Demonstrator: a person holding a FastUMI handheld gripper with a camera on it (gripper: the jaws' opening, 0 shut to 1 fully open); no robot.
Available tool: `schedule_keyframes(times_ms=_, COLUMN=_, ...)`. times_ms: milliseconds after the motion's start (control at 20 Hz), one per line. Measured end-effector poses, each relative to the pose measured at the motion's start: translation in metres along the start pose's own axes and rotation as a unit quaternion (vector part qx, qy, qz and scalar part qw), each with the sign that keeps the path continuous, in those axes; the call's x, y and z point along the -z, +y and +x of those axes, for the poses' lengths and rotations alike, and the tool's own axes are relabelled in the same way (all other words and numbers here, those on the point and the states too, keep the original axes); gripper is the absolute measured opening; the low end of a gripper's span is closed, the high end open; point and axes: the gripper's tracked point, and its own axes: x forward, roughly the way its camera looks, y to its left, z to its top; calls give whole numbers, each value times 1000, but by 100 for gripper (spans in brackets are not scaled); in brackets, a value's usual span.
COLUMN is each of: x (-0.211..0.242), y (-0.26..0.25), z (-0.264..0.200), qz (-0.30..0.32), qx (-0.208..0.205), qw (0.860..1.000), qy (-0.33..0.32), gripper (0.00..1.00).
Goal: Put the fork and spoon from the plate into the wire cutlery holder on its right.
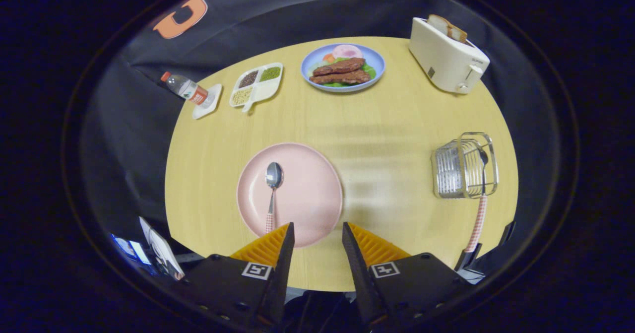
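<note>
- Your spoon (273,186) lies on the pink plate (307,194), bowl pointing away from you, handle toward the left finger.
- Your hand-held gripper (317,236) hangs over the near edge of the bench (387,124), fingers spread and holding nothing; the plate's near rim sits just ahead of them.
- The wire cutlery holder (464,166) stands well to the right of the plate.
- The fork (478,209) rests in the holder, its checked handle sticking out toward you.
</note>
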Motion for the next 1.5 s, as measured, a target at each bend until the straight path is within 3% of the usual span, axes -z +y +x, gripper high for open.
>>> schedule_keyframes(times_ms=500, x=30, y=58, z=77, qz=37, qx=1, qw=999, qy=10, gripper=61)
schedule_keyframes(times_ms=700, x=36, y=63, z=95, qz=36, qx=20, qw=999, qy=12, gripper=62)
schedule_keyframes(times_ms=900, x=46, y=65, z=102, qz=32, qx=35, qw=999, qy=7, gripper=40)
schedule_keyframes(times_ms=1000, x=49, y=61, z=108, qz=29, qx=48, qw=998, qy=5, gripper=43)
schedule_keyframes(times_ms=1050, x=54, y=61, z=108, qz=29, qx=48, qw=998, qy=8, gripper=20)
schedule_keyframes(times_ms=1100, x=52, y=61, z=110, qz=31, qx=46, qw=998, qy=3, gripper=16)
schedule_keyframes(times_ms=1250, x=52, y=55, z=104, qz=29, qx=45, qw=999, qy=4, gripper=9)
schedule_keyframes(times_ms=1500, x=41, y=49, z=77, qz=16, qx=23, qw=1000, qy=-13, gripper=9)
